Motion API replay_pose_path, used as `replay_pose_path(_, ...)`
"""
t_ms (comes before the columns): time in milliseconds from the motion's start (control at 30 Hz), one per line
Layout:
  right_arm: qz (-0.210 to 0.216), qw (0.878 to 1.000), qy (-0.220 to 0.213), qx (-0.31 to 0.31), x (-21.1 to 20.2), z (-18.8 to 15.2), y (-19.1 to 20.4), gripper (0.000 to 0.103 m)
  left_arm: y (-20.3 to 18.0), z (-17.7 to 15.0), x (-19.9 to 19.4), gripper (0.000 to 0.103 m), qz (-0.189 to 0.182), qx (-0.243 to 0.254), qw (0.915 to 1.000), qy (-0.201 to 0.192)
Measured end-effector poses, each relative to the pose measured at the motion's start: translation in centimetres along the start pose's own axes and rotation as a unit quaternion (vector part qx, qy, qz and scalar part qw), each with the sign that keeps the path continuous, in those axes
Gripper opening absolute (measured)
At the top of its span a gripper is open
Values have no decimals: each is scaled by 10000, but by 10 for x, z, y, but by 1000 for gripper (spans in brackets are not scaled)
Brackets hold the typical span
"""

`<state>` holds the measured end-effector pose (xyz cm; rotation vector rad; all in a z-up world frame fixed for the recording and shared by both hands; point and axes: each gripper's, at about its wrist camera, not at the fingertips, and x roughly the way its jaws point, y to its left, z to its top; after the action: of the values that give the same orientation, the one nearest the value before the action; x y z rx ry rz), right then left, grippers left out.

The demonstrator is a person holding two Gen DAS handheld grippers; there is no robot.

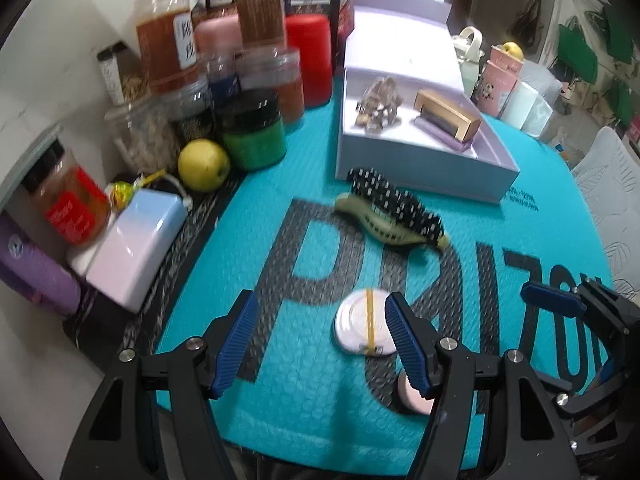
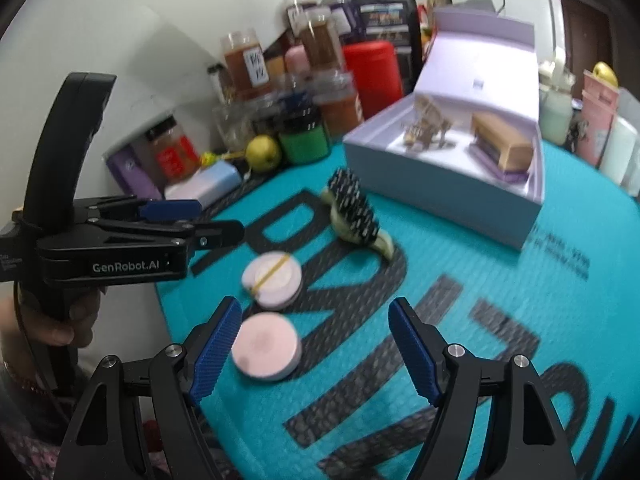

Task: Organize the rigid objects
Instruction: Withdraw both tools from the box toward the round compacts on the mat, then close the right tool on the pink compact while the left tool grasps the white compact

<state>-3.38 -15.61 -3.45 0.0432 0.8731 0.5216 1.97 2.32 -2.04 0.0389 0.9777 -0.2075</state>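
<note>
An open lilac box [image 1: 420, 162] [image 2: 440, 196] stands on the teal mat and holds a brown trinket [image 1: 378, 106] and a gold bar-shaped case [image 1: 446, 116]. A green hairbrush with black bristles [image 1: 394, 214] [image 2: 354, 212] lies in front of it. A white round case with a yellow band [image 1: 366, 326] [image 2: 274, 278] and a pink round case [image 1: 412, 398] [image 2: 266, 352] lie nearer. My left gripper [image 1: 320, 344] [image 2: 208, 220] is open and empty, above the mat beside the banded case. My right gripper [image 2: 314, 354] [image 1: 560, 308] is open and empty, over the pink case.
Jars and bottles [image 1: 240, 80] crowd the back left by the wall, with a yellow-green fruit [image 1: 204, 164], a pale blue box [image 1: 132, 248] and a purple box [image 1: 36, 276]. Pink tins and white rolls [image 1: 516, 88] stand behind the lilac box at right.
</note>
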Motion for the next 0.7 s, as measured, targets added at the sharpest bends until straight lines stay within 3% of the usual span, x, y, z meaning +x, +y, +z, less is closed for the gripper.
replay_pose_path(267,259,9988,393,127,22,-17,8,77,8,-16,9,65,-59,-127,9996,251)
replay_pose_path(500,351,9981,473,-185,33,-19,24,75,15,-19,20,66,-202,-238,9989,363)
replay_pose_path(600,488,9970,593,-135,42,-21,21,69,14,-19,23,65,-132,-187,9990,392)
replay_pose_path(700,509,9970,575,-28,43,-20,14,52,12,-18,22,65,4,-126,9995,290)
